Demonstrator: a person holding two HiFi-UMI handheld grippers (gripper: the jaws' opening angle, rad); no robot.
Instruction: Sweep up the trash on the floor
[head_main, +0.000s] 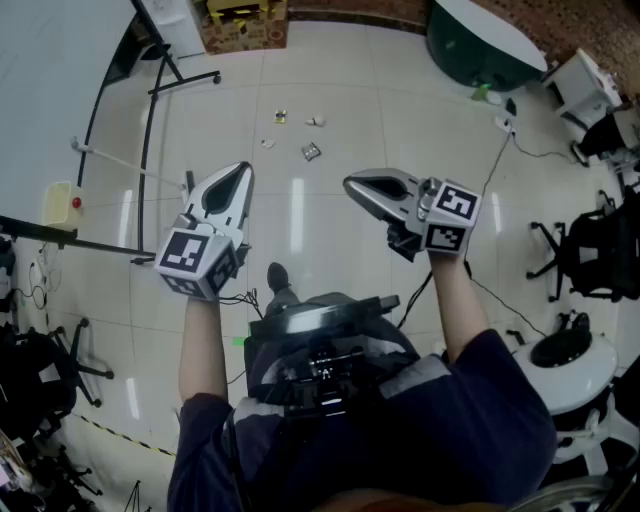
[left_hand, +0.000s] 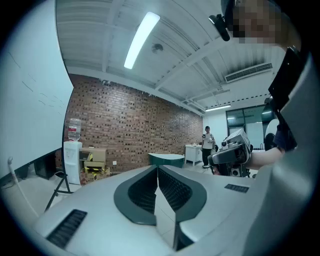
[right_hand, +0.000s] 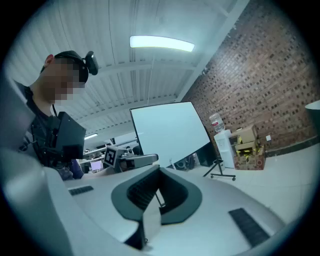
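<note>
Head view: a person stands on a pale tiled floor (head_main: 340, 80) with both forearms raised ahead and one tool in each hand.
Left hand-held gripper (head_main: 236, 176): clenched. In the left gripper view (left_hand: 157, 170) its two ribbed pads meet along a single seam, pressing only on each other. It is held in the air, its snout aimed toward the litter.
Right hand-held gripper (head_main: 356, 185): clenched likewise. The right gripper view (right_hand: 159, 171) shows its pads closed together. It is turned sideways, so its snout faces the left hand-held gripper across a gap of bare floor. Each gripper view shows the other tool in the background.
Marker cube (head_main: 197, 262): sits at the rear of the left tool, by the wrist. A matching cube sits at the rear of the right one.
Trash (head_main: 311, 151): four small scraps lie loose on the floor in an open cluster, near one another but apart, well ahead of both snouts. They are too small to tell what they are.
Whiteboard (right_hand: 170, 132): stands on a dark stand to the left of the trash.
Cardboard boxes (head_main: 245, 20): stacked beyond the trash, at the foot of the brick wall (left_hand: 125, 125).
Water dispenser (left_hand: 73, 160): just beside the boxes.
Office chair (head_main: 590, 250): at the far right, well apart from the scraps.
</note>
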